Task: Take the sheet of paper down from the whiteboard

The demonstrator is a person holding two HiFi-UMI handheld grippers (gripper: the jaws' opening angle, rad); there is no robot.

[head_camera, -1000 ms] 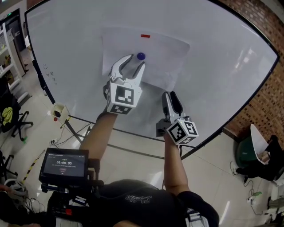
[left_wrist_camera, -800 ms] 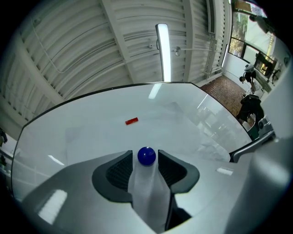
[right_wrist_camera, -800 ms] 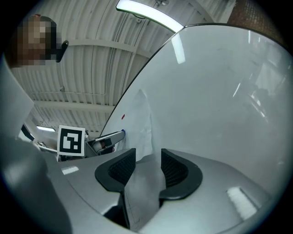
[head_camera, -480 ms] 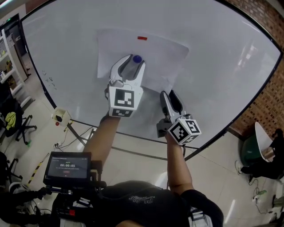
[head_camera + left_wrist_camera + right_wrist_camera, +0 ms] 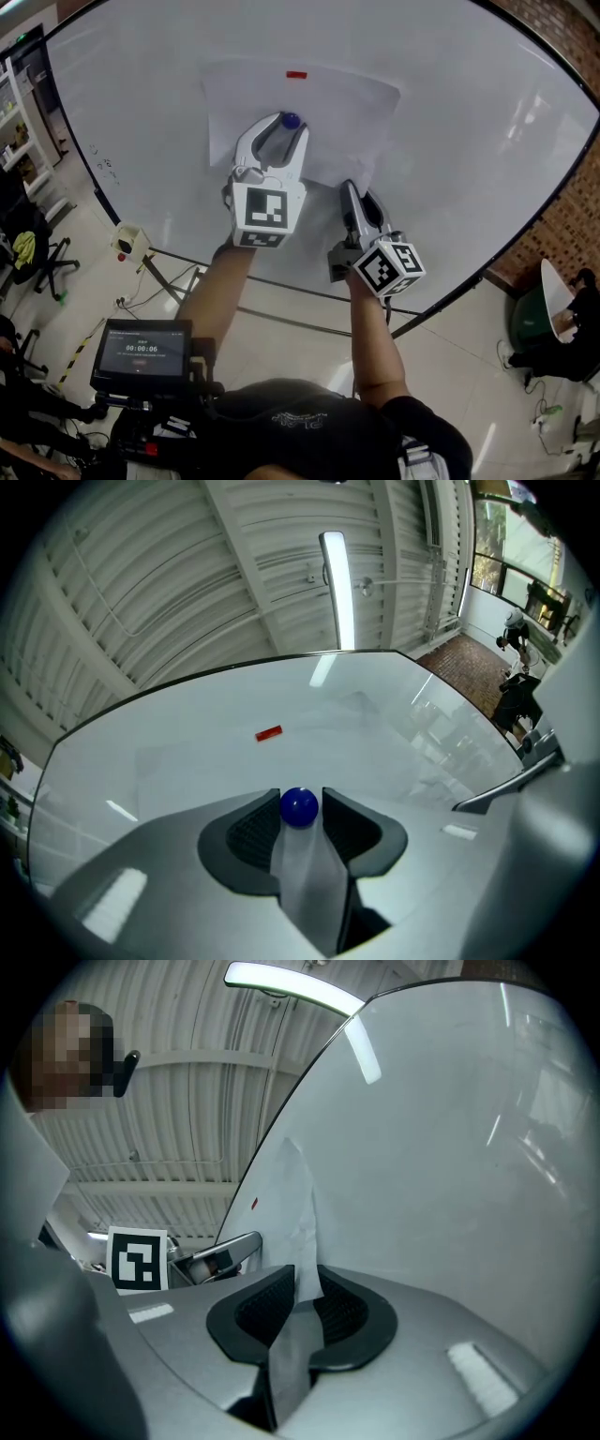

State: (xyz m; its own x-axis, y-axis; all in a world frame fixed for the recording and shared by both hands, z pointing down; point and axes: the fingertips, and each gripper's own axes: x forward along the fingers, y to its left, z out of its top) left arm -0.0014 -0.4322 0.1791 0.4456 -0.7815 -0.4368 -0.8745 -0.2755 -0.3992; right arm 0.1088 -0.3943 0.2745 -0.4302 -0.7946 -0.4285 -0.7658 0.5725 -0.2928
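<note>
A white sheet of paper (image 5: 328, 112) hangs on the whiteboard (image 5: 450, 141), held by a small red magnet (image 5: 296, 75) at its top and a round blue magnet (image 5: 291, 120) lower down. My left gripper (image 5: 286, 127) stands against the sheet with the blue magnet (image 5: 299, 807) between its fingertips. Its jaws are closing slightly, and a gap still shows beside the magnet. My right gripper (image 5: 354, 192) is at the sheet's lower right corner. Its jaws are closing, the lifted paper corner (image 5: 298, 1213) stands between the pads, and a narrow gap remains.
The whiteboard's dark frame and stand legs (image 5: 281, 286) run below my arms. A small screen (image 5: 141, 349) sits at my chest, left. An office chair (image 5: 37, 258) stands at far left, and a brick wall (image 5: 567, 211) and a green bin (image 5: 523, 323) at right.
The right gripper's jaws have narrowed around the paper's lower corner and it has risen slightly. The left gripper has stayed at the blue magnet.
</note>
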